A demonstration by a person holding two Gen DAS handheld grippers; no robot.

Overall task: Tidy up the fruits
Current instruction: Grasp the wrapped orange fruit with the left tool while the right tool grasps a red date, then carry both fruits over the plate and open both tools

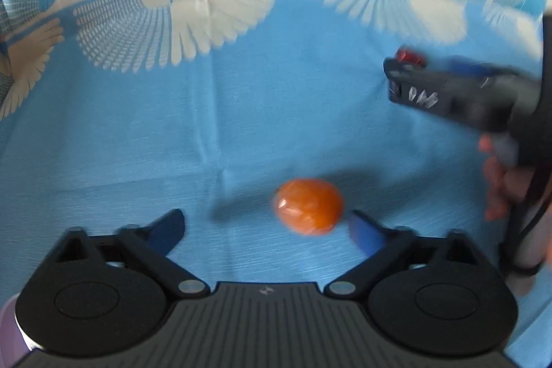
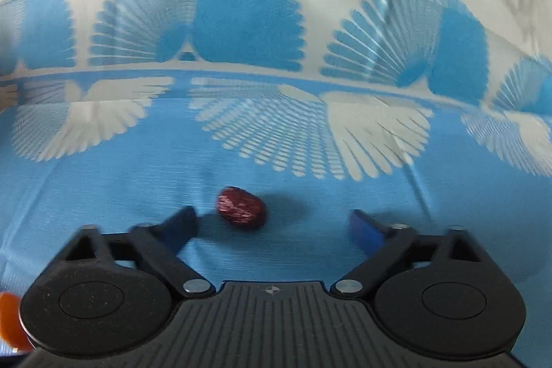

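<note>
Nearest the left wrist lens, the left gripper (image 1: 265,226), blue-padded fingers (image 1: 165,230) spread apart, nothing pinched. Orange fruit (image 1: 308,206), glossy as if wrapped, lying on the blue cloth (image 1: 138,143) ahead of the fingertips, off toward the right-hand pad (image 1: 365,235) and almost touching it, well clear of the other pad. Blurred at the edges, dark shadow stretching left of it across the fabric.

Over on the right wrist view, the right gripper (image 2: 272,226), fingers likewise apart and clamped on nothing. Small dark red fruit (image 2: 241,206), wrinkled and shiny, date-like, resting on the cloth in front of the fingertips, close to the left-hand pad (image 2: 183,226) but not touching, far from the right-hand one (image 2: 365,230). Sliver of the orange fruit peeking in at that view's bottom-left corner.

Further out in the left view: same right gripper seen side-on at upper right, a speck of red beyond its tip, a person's hand (image 1: 500,185) wrapped round the handle. Beyond both fruits, white fan patterns (image 2: 276,133) on the cloth, then pale fabric with blue fans rising behind.
</note>
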